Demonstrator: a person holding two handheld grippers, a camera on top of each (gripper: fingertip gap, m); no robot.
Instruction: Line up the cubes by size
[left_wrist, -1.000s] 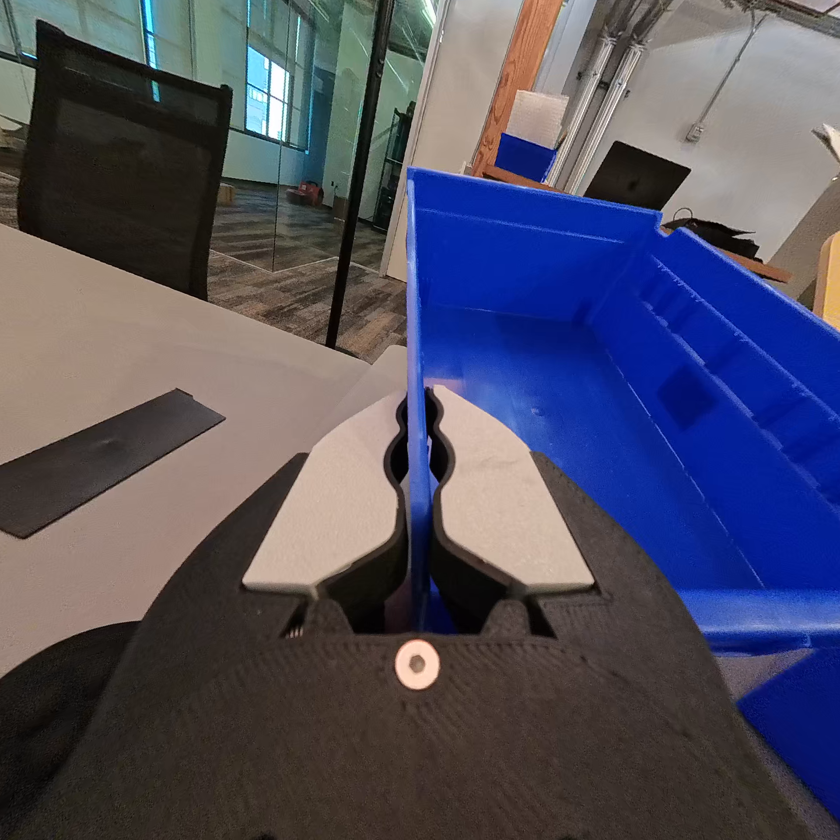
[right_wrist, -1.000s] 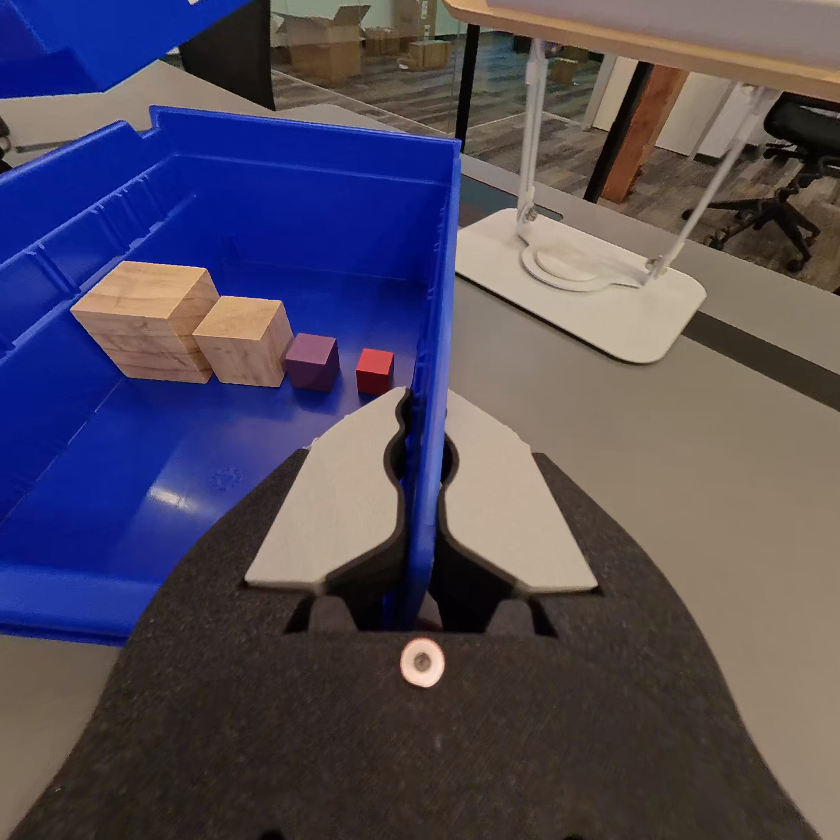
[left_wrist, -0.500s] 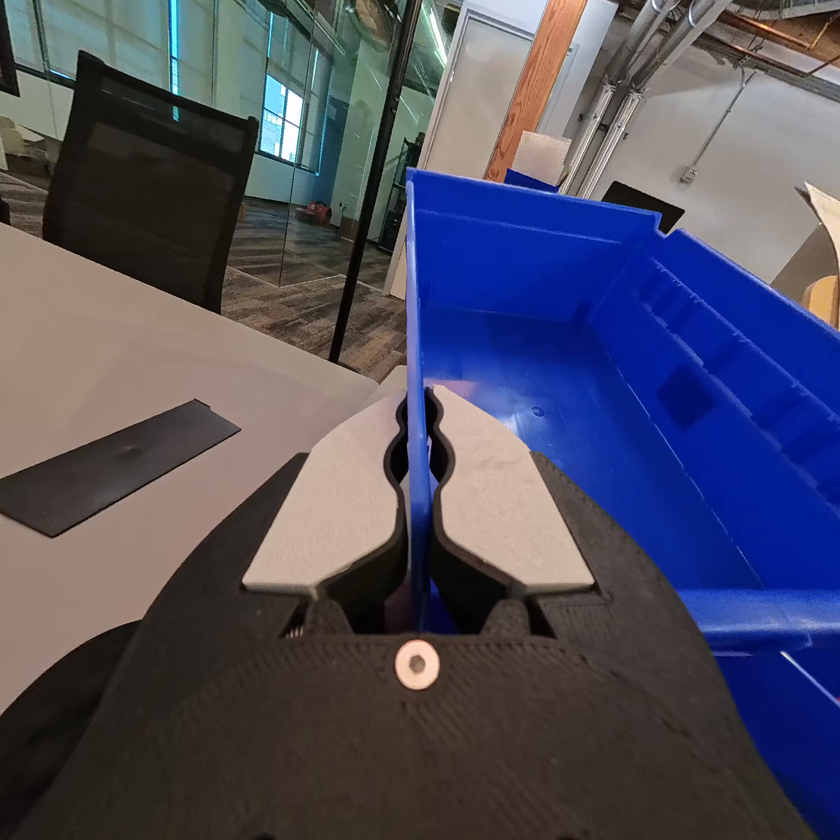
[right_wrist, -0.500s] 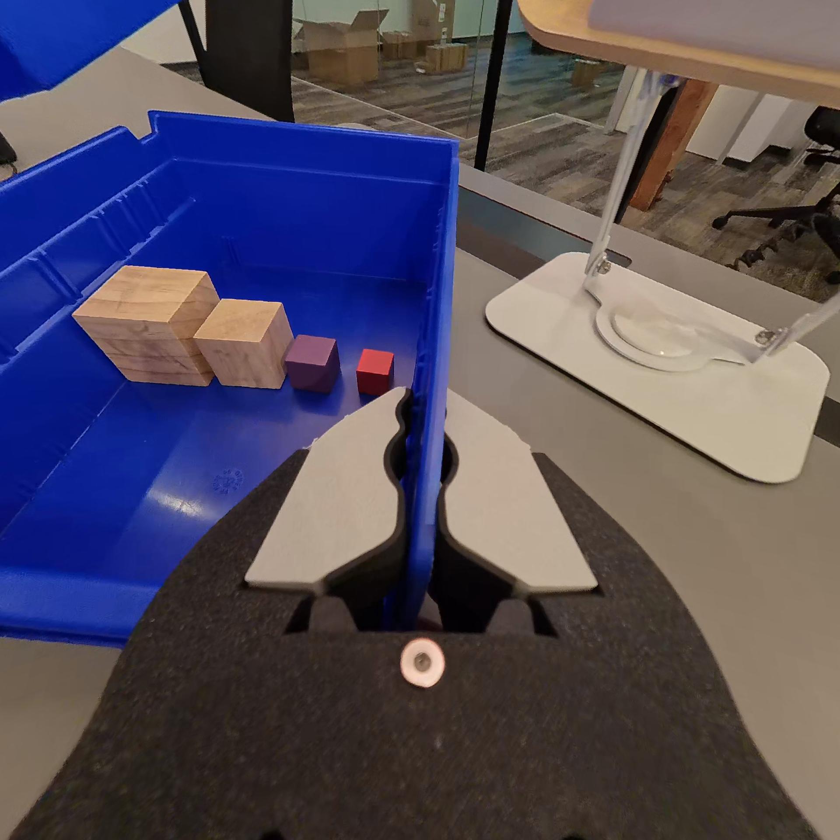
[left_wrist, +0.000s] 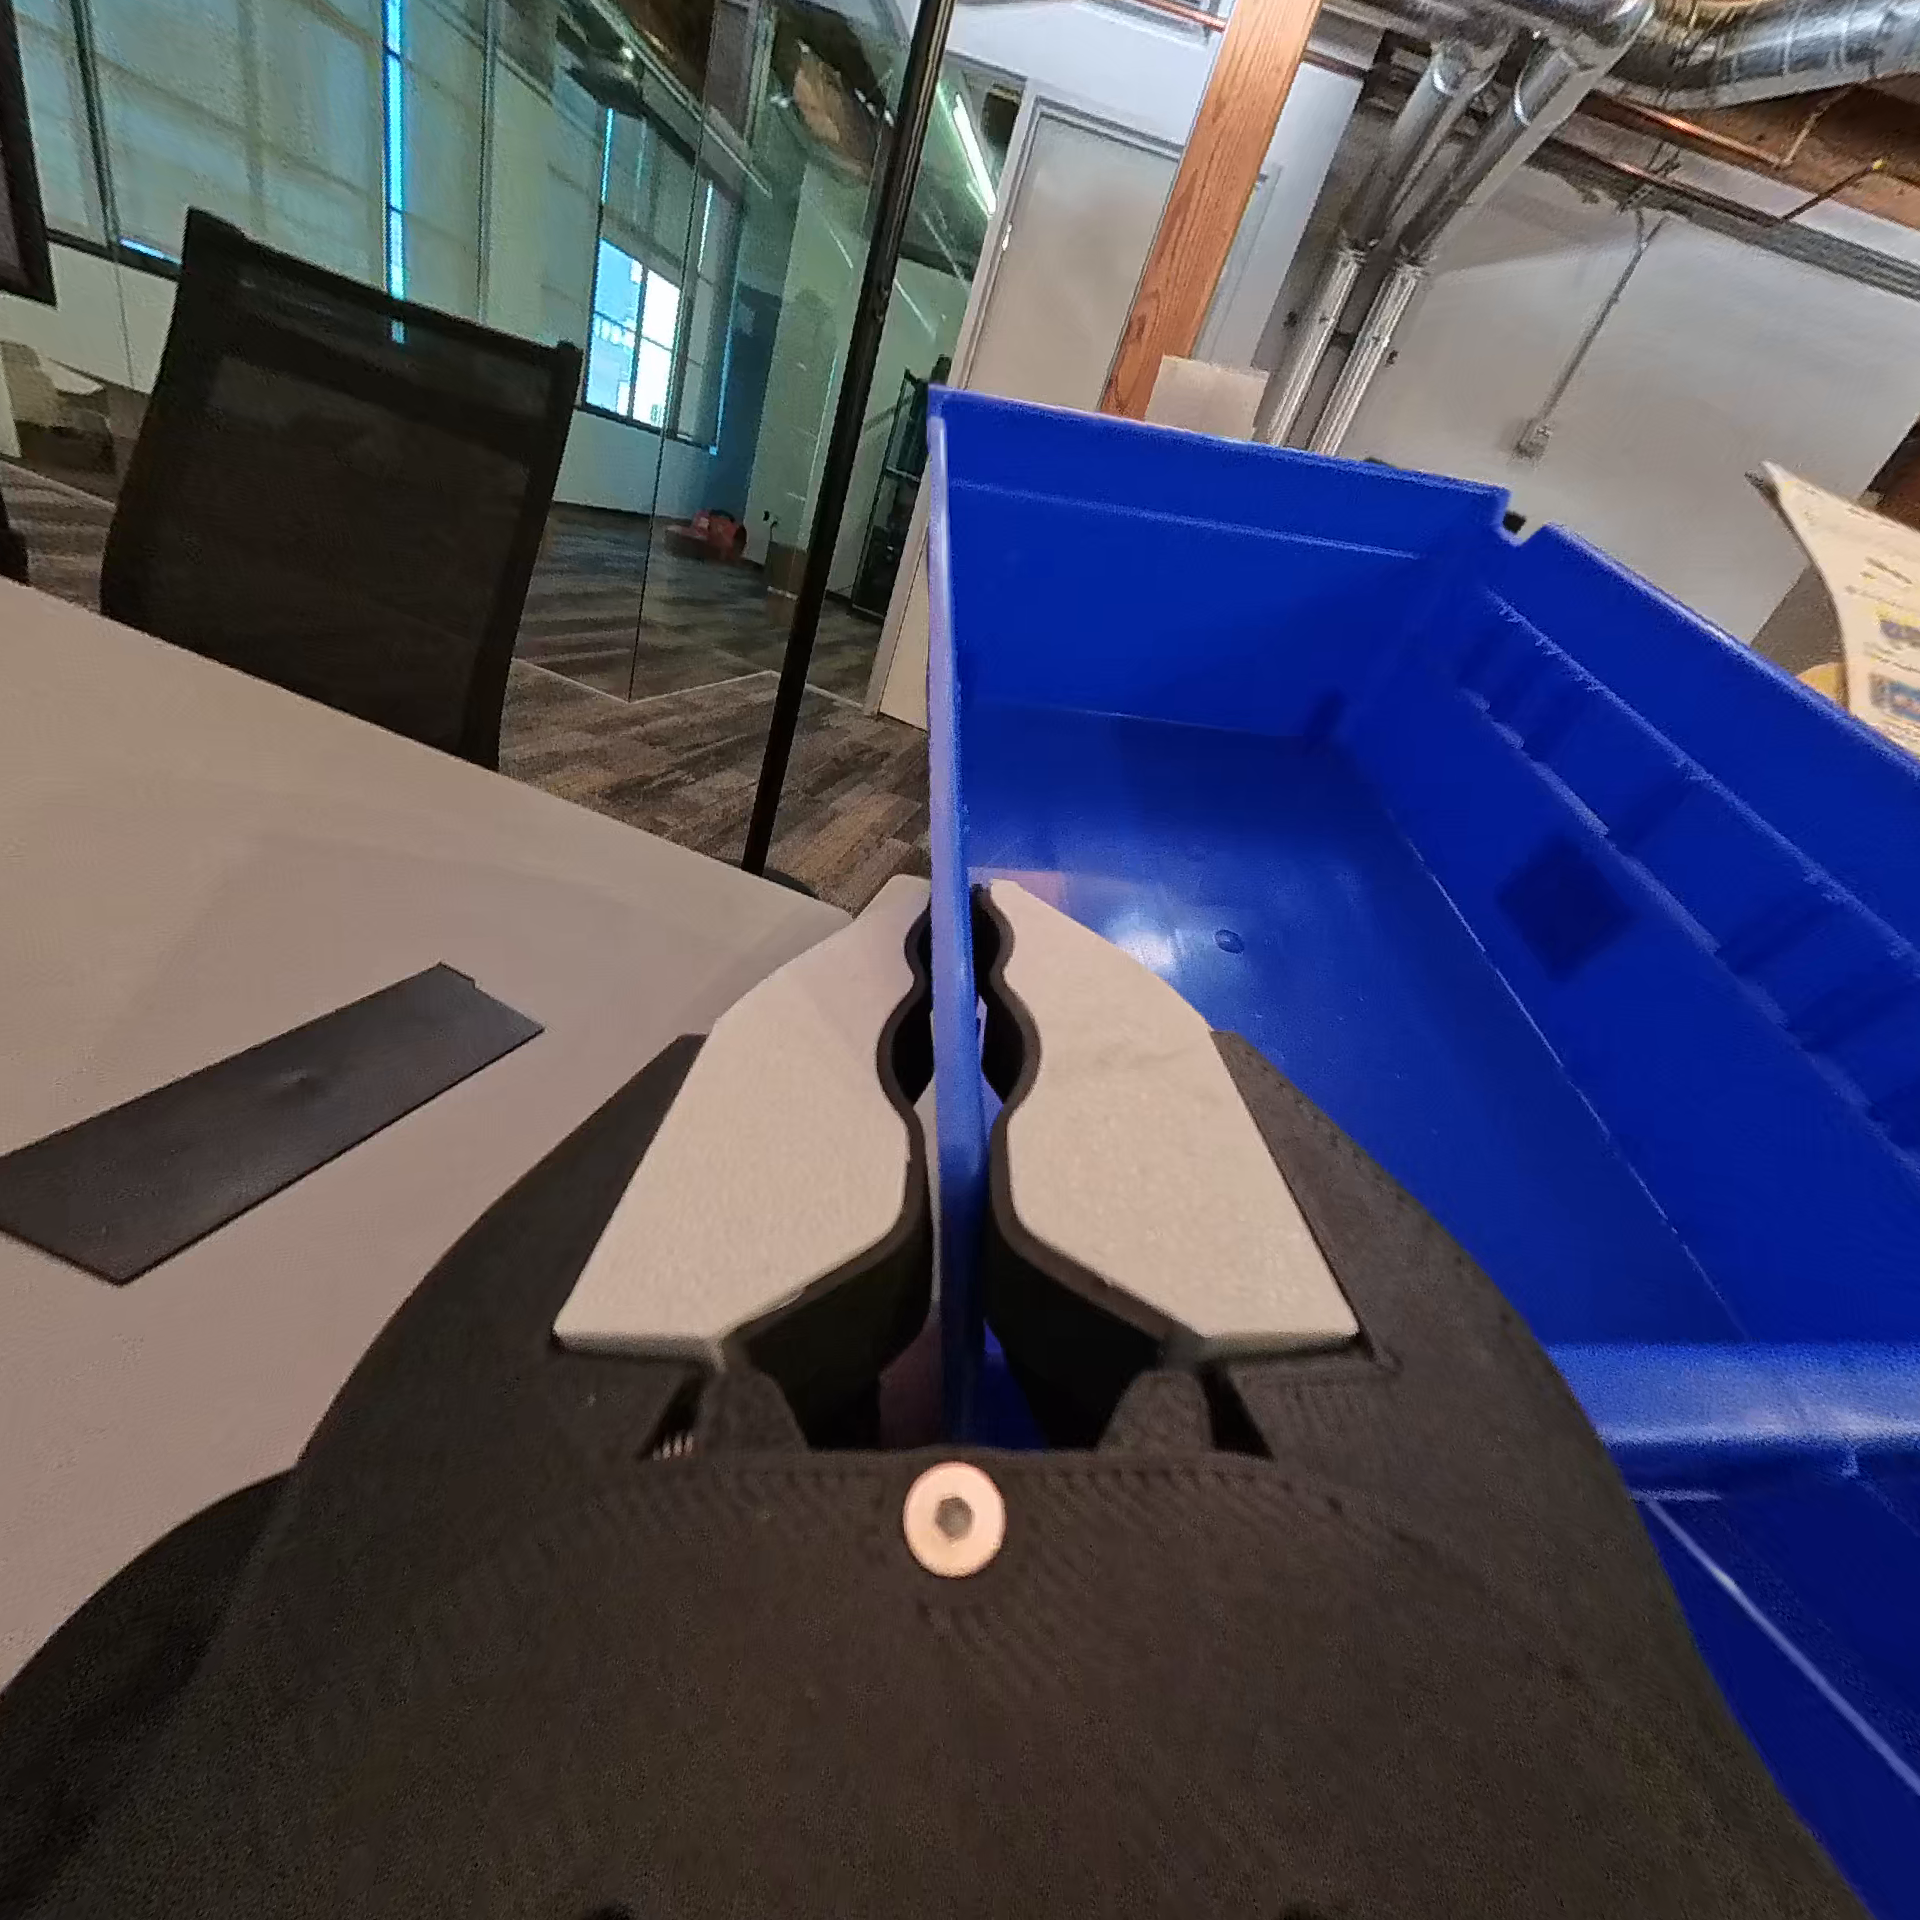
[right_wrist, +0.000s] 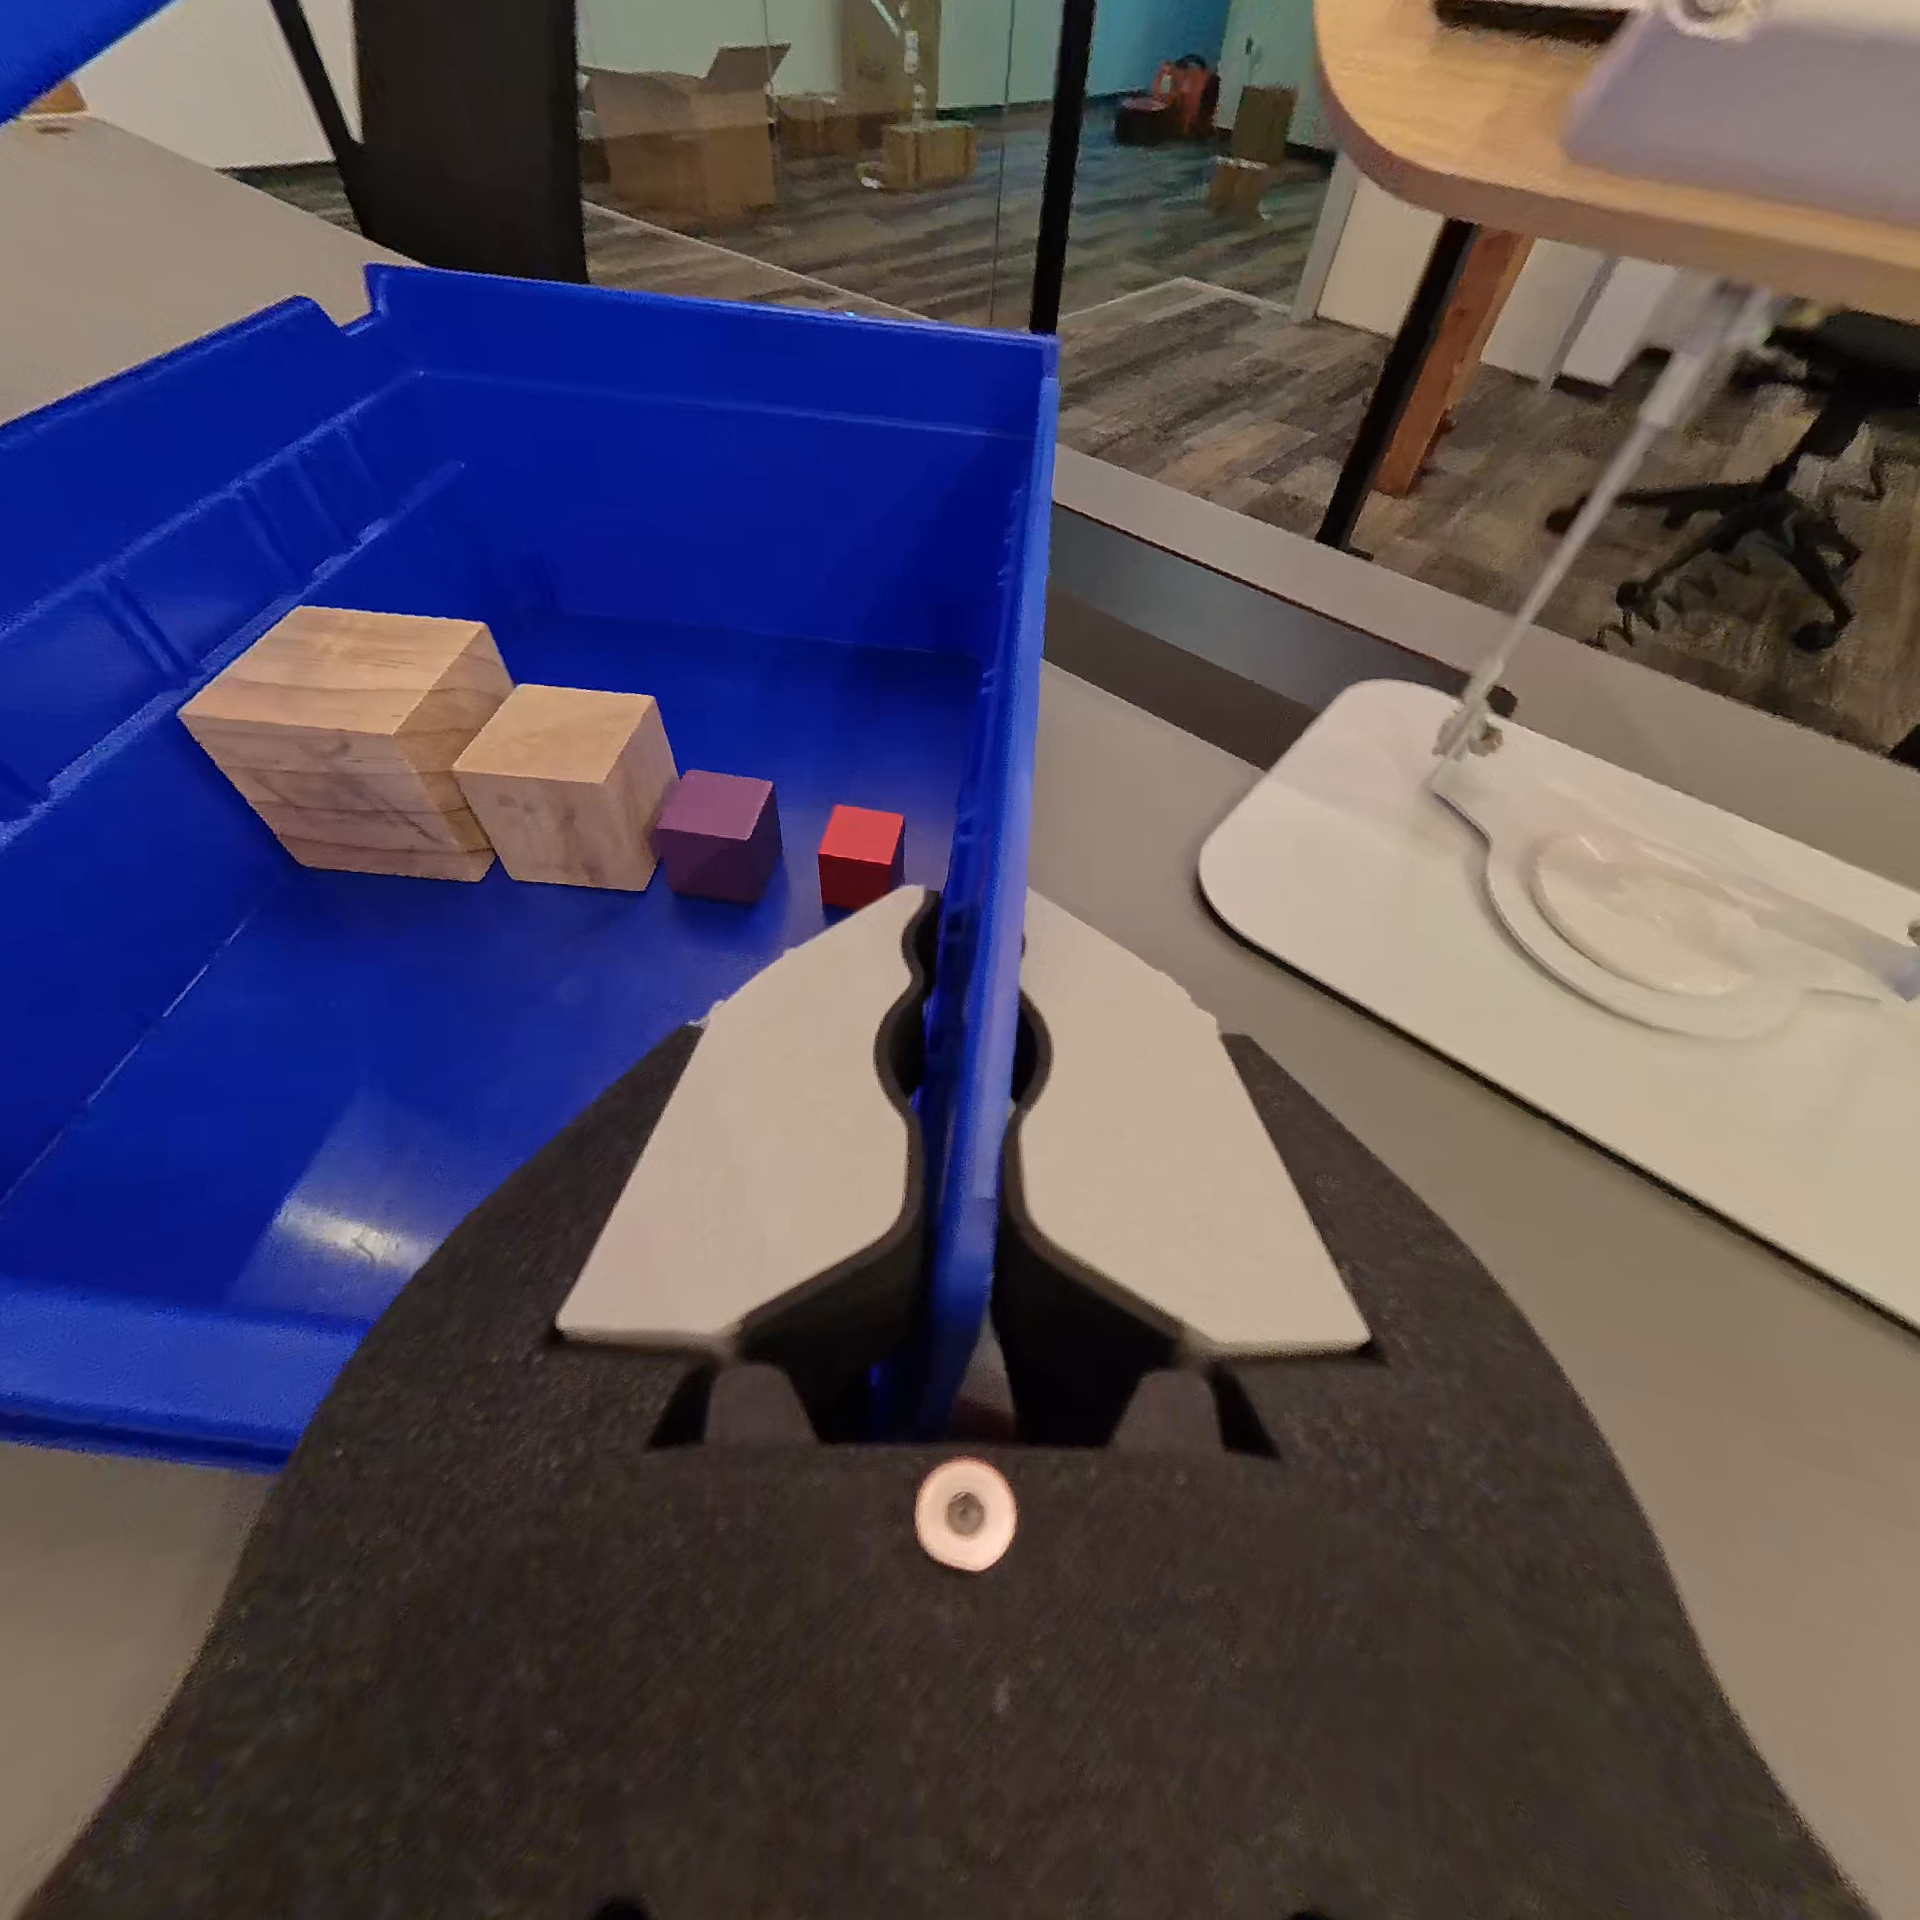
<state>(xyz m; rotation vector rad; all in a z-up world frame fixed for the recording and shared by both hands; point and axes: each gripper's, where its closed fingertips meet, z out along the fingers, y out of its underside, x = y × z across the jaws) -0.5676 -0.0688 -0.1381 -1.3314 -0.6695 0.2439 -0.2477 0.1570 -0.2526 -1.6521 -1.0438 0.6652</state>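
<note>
Cubes, four in a descending row inside the blue plastic bin: two bare wooden, one purple, one red. Rigid, light; grip opposite flat faces. My left jaws and right jaws each clamp a thin bin wall.

Non-task stuff: grey worktop with a flat black strip lying on it. Black mesh chair behind the worktop edge, glass partition past that. Wood post and metal ducts up high. Right side: white stand base on the worktop, wooden tabletop above it, cardboard boxes on the floor beyond, office chair.
</note>
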